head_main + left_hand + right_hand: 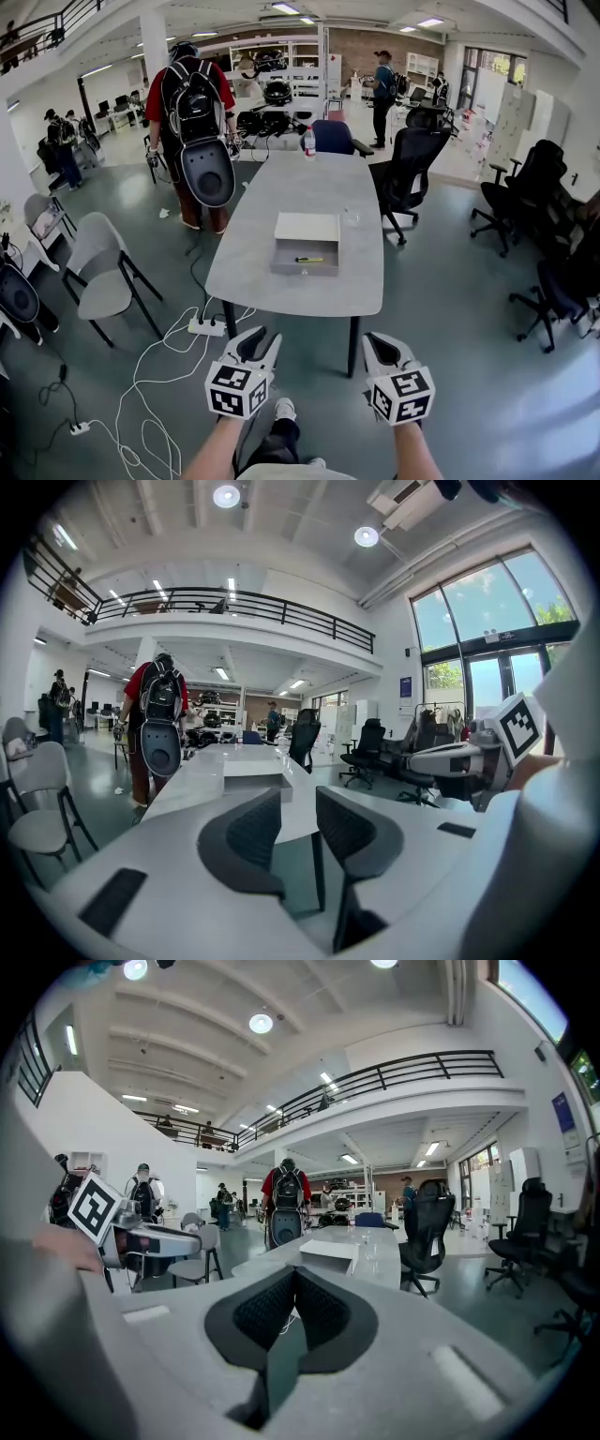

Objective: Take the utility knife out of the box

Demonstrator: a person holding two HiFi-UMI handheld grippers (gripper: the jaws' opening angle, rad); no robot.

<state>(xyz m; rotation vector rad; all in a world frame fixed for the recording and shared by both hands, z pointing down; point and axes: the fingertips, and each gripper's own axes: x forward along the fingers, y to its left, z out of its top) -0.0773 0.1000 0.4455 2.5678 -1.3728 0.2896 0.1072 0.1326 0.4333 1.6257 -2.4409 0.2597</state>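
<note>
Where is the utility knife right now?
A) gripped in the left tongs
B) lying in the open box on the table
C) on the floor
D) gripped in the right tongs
B: the utility knife lies inside the box on the table; the left tongs and right tongs are empty.

One table (281,187), one box (324,250), one utility knife (308,260), one bottle (309,142)

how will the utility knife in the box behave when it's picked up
The utility knife looks slim and straight, so probably stiff and light. It lies flat in the shallow box, so it may slide rather than roll.
</note>
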